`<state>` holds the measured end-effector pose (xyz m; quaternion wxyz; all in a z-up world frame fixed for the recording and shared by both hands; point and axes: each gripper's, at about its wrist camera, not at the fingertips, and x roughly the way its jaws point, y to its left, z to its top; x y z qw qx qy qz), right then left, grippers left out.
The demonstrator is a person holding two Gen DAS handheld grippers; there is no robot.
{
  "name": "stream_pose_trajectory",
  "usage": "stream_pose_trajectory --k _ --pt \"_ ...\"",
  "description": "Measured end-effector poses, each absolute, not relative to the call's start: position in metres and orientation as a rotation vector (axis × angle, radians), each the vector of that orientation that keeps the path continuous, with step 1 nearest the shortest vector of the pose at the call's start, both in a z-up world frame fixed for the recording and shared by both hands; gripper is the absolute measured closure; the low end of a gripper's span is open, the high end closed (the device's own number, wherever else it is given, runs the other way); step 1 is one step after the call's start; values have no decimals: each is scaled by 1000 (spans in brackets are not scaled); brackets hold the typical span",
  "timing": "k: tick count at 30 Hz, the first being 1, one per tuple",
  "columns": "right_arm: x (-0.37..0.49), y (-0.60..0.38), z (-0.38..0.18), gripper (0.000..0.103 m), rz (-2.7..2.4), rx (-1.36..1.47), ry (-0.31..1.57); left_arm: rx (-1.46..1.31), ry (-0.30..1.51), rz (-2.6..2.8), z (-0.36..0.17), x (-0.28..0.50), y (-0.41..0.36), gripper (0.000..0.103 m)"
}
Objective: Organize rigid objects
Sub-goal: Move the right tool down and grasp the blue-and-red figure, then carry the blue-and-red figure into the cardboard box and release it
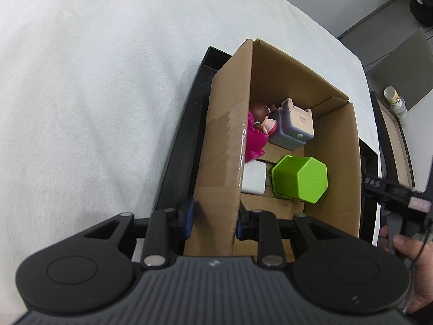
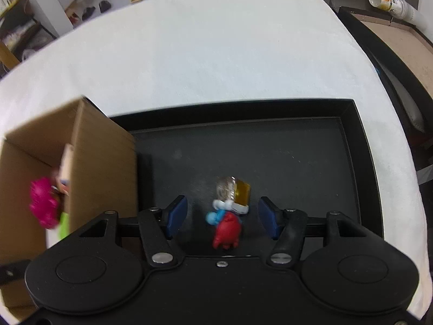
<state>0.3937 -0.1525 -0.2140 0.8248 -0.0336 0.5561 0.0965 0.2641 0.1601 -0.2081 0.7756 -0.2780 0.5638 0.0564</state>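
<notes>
Left gripper (image 1: pixel 213 222) fills the bottom of its frame, clenched on the near wall of one cardboard box (image 1: pixel 227 146), one blue pad outside, one inside. I count four things in the box: one pink doll (image 1: pixel 257 135) against the left wall, one grey-and-cream toy block (image 1: pixel 293 124) touching it at centre, one white square block (image 1: pixel 253 177) below the doll, one green hexagonal cup (image 1: pixel 300 178) on its side just beside the white block. Bare cardboard floor shows at the lower centre and along the right wall. Box stands on the left part of one black tray (image 1: pixel 176 168), whose edge runs just left of the box; white tablecloth (image 1: pixel 81 94) spreads over the left half of the frame.

Right gripper (image 2: pixel 222 214) at lower centre of its frame, released, pads spread wide, touching nothing. Between them lies one toy figure (image 2: pixel 227 216), red body, blue arm, clear dome and yellow part, on the tray (image 2: pixel 297 157) floor. Box (image 2: pixel 102 162) sits at left, motion-blurred. Open tray floor above and right of the figure, up to the raised rim.
</notes>
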Motion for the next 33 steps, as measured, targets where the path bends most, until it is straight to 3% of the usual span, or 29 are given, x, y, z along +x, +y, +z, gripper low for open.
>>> stream_pose_trajectory --k 1,2,33 --pt "394 -152 -218 64 201 -88 1194 -602 1220 123 -208 264 160 75" --pt "394 -154 -220 73 202 -86 1208 -603 1218 123 -208 264 160 75" --pt "349 -137 -119 74 359 -125 1056 -618 1206 138 -206 259 163 75"
